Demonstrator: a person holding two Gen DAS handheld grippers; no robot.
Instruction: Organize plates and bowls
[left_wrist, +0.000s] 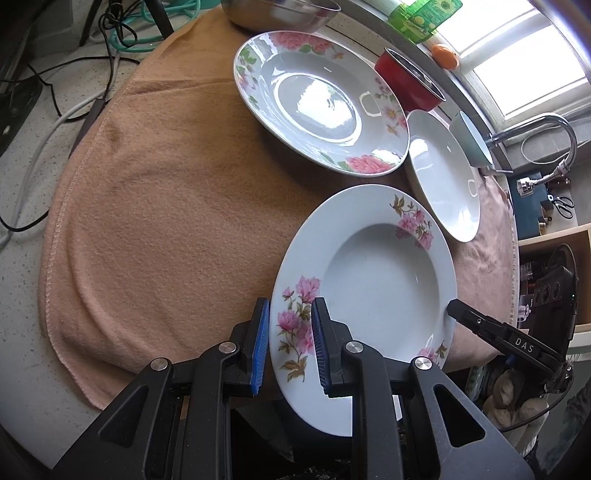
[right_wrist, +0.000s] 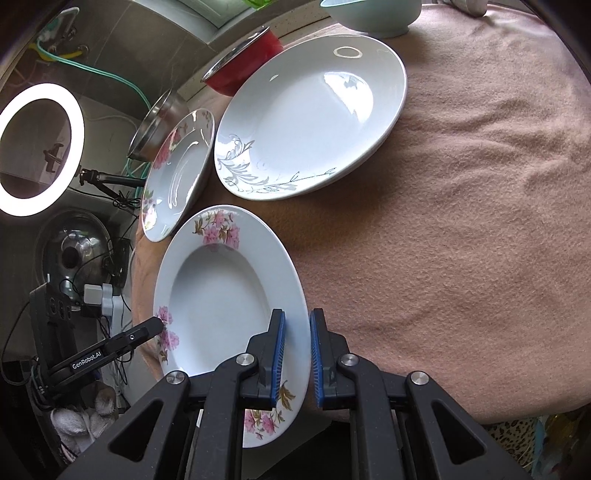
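Observation:
A deep white plate with pink flowers (left_wrist: 384, 280) (right_wrist: 221, 288) hangs between both grippers over the near edge of the brown towel (left_wrist: 166, 203) (right_wrist: 461, 221). My left gripper (left_wrist: 291, 306) is shut on its flowered rim, blue pads on both faces. My right gripper (right_wrist: 297, 317) is shut on the opposite rim; its tip also shows in the left wrist view (left_wrist: 458, 310). The left gripper's tip (right_wrist: 155, 326) shows in the right wrist view. Farther back lie a large rose-patterned plate (left_wrist: 317, 103) (right_wrist: 177, 173) and a white plate with grey leaves (left_wrist: 443, 173) (right_wrist: 314, 118).
Behind the plates stand a red bowl (left_wrist: 406, 81) (right_wrist: 243, 70), a steel bowl (left_wrist: 280, 14) (right_wrist: 159, 125) and a pale green bowl (left_wrist: 472, 136) (right_wrist: 373, 18). Cables (left_wrist: 37, 110) lie left of the towel. A lit ring light (right_wrist: 40, 147) and a faucet (left_wrist: 546, 125) flank the counter.

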